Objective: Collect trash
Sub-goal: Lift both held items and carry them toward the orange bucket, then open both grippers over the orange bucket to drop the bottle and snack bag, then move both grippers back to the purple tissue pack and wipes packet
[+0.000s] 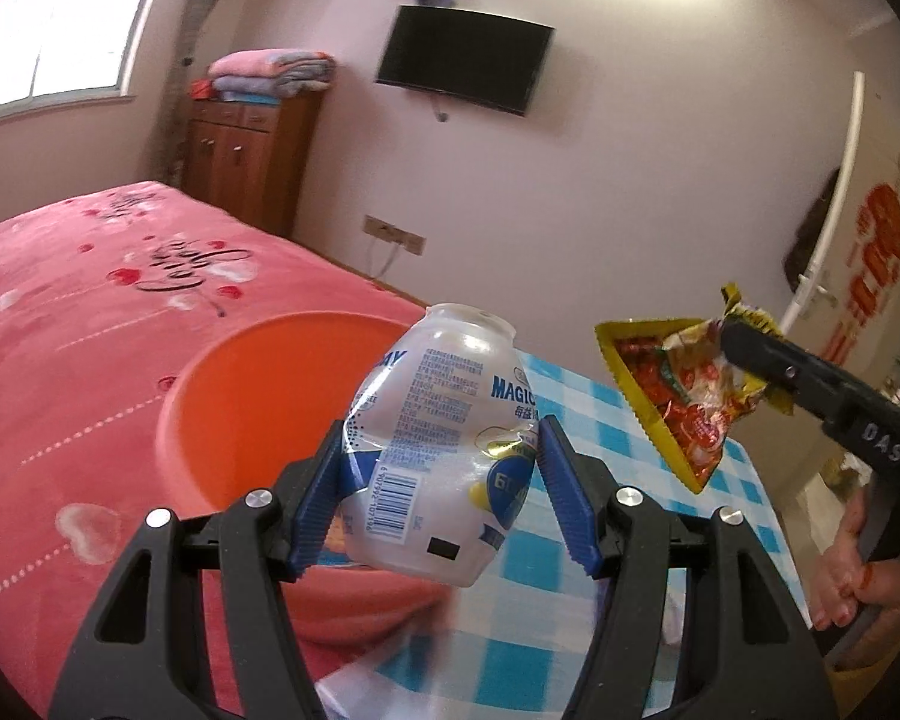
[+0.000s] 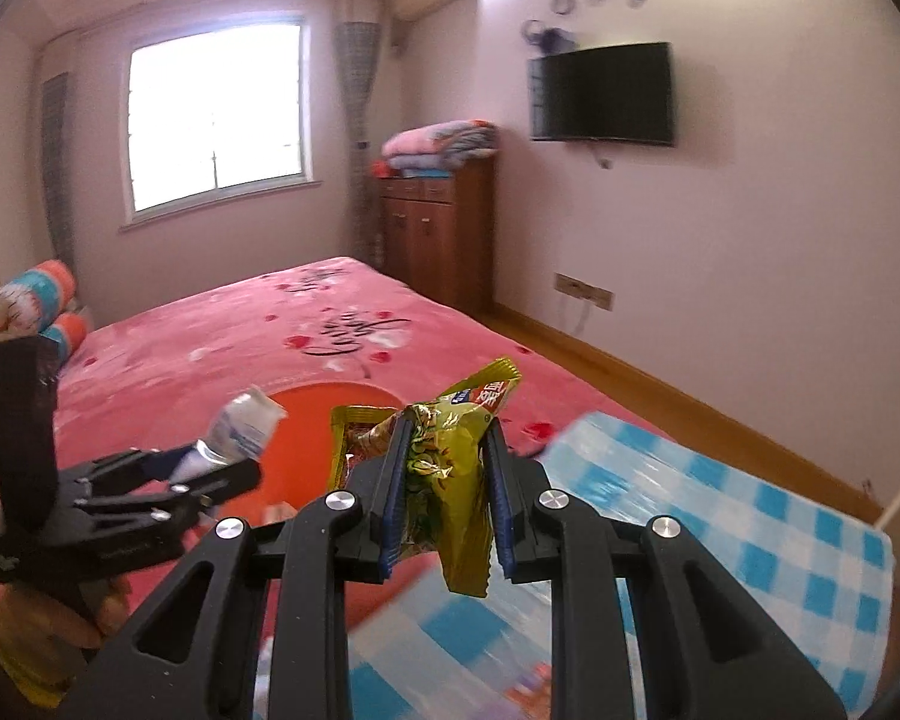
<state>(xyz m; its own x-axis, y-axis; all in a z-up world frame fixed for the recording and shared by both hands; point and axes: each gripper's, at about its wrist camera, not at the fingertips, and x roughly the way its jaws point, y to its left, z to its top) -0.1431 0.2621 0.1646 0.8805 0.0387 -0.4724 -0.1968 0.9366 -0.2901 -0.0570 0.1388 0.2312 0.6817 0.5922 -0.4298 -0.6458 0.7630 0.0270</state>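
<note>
Both hands loaded here! The left gripper pinches a crushed clear plastic bottle across its belly, held up off the checked tablecloth, and the orange basin sits at ten o'clock from it on the pink bedspread. The right gripper is clamped tight on a crumpled yellow snack wrapper, basin at eleven o'clock behind it. To do this well, I'd say carry each piece right over the basin's mouth before letting go, wrapper especially, since it's light and could flutter wide. Readable print: "MAGIC" in blue on the bottle, plus a barcode; "DAS" on the right gripper's body in the left wrist view
</note>
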